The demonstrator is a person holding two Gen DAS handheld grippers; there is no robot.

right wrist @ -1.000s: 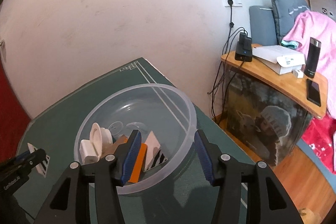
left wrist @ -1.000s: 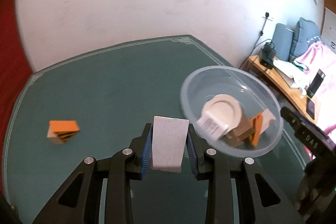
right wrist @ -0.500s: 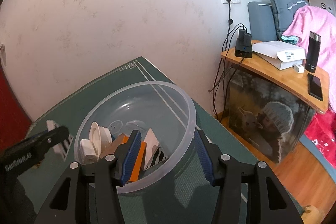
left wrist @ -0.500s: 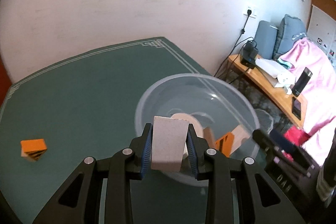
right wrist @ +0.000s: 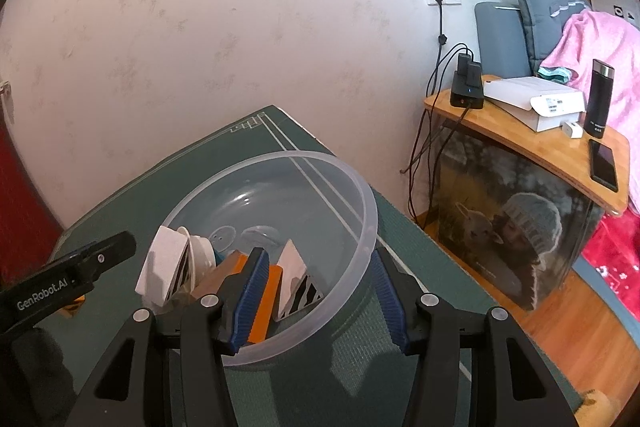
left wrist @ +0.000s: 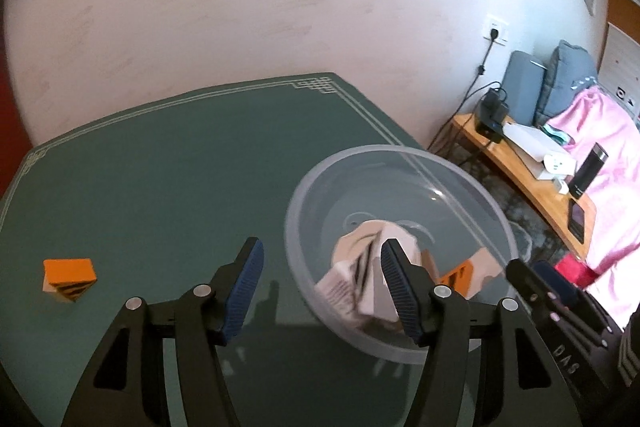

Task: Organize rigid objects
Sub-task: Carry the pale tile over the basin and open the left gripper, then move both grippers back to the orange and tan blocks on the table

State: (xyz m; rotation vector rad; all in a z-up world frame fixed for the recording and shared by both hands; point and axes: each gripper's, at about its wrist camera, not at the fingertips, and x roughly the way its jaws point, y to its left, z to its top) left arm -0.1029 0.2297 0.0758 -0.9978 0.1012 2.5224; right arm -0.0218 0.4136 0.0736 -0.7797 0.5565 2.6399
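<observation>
Lying in the clear bowl point(left wrist: 400, 163), the white block point(left wrist: 352, 287) sits tilted against the other pieces, just ahead of the left claw's point(left wrist: 320, 291) right finger point(left wrist: 396, 287); it is blurred in the left view. In the right view the same block point(right wrist: 164, 267) leans on a white round piece point(right wrist: 202, 251), with a brown block point(right wrist: 216, 277), an orange block point(right wrist: 264, 303) and a striped white block point(right wrist: 296, 279) packed beside it on the near side of the bowl point(right wrist: 356, 187).

The left claw stands wide open and holds nothing, its left finger point(left wrist: 244, 291) over bare surface point(left wrist: 160, 167) and its right finger over the bowl's near rim. The right claw point(right wrist: 316, 299) is also open and empty, straddling the bowl's near wall: its left finger point(right wrist: 248, 299) is inside the bowl, just beside the orange block, and its right finger point(right wrist: 390, 303) is outside the rim.

Well to the left of the left claw, an orange cube point(left wrist: 70, 279) with black stripes rests alone on the green surface. The bowl sits near the surface's right edge. Beyond that edge, to the right of both claws, a wooden shelf point(right wrist: 520, 143) carries a charger point(right wrist: 466, 83), a white box point(right wrist: 536, 101), a black flask point(right wrist: 598, 99) and a phone point(right wrist: 604, 165), with a pink blanket point(right wrist: 600, 43) behind it.
</observation>
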